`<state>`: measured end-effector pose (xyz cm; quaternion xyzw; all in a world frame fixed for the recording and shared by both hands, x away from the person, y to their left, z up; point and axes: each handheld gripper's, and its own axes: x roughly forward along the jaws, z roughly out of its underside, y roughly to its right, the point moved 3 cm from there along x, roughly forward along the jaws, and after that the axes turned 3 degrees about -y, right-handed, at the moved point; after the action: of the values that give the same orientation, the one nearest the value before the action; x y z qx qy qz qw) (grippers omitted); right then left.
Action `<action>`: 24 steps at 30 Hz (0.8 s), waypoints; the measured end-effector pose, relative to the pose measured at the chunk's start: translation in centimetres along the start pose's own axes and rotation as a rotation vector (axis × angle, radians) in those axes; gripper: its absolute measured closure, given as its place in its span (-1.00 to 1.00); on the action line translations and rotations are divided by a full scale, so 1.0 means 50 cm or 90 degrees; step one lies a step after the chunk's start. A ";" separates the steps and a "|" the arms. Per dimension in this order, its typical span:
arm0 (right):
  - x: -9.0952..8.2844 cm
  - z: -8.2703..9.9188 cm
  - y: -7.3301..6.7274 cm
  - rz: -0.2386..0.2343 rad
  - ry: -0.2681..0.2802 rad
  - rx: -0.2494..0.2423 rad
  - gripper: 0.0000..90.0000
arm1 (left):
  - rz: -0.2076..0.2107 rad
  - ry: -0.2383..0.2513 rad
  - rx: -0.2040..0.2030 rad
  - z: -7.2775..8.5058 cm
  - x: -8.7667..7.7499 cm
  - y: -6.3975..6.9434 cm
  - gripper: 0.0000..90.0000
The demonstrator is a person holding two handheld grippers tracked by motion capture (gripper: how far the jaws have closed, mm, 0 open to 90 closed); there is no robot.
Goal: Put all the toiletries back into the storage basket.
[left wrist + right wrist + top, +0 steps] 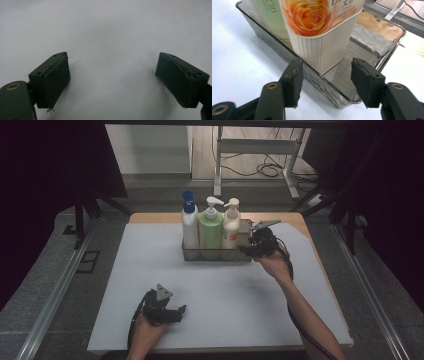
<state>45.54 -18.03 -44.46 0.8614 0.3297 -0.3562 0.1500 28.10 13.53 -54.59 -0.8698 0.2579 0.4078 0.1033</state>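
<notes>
The left gripper [181, 310] rests near the desk's [150, 270] front edge, jaws released. Farther back, the right gripper [325, 80], jaws parted and empty, faces the cream pump bottle [324, 42], which stands in the clear tray [317, 82]: likely rigid, smooth, top-heavy, best gripped low across its ribbed body.

Black tongs [324, 82], brass screws, trailing cables

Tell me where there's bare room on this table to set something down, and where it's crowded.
Free: the white mat left of the clear tray, and the wide strip between the tray and the left gripper. Inside the tray, its right end beside the cream bottle is bare. Crowded: the tray's left part, with three bottles side by side, and its right end outside, where the right gripper sits.
</notes>
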 end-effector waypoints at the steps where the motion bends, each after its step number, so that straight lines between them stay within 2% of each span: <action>1: -0.002 0.000 0.000 0.000 0.002 -0.002 -0.10 | 0.000 0.000 0.000 0.000 0.000 0.000 -0.74; 11: -0.025 0.010 -0.012 -0.010 0.014 -0.008 -0.38 | 0.000 0.000 0.000 0.000 0.000 0.000 -0.74; 19: -0.038 0.023 -0.017 -0.003 0.015 -0.016 -0.65 | 0.000 0.000 0.000 0.000 0.000 0.000 -0.74; 24: -0.049 0.032 -0.020 -0.010 0.017 -0.022 -0.70 | 0.000 0.000 0.000 0.000 0.000 0.000 -0.74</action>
<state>42.74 -19.22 -43.89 0.8607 0.3447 -0.3400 0.1573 28.09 13.53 -54.59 -0.8698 0.2577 0.4078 0.1035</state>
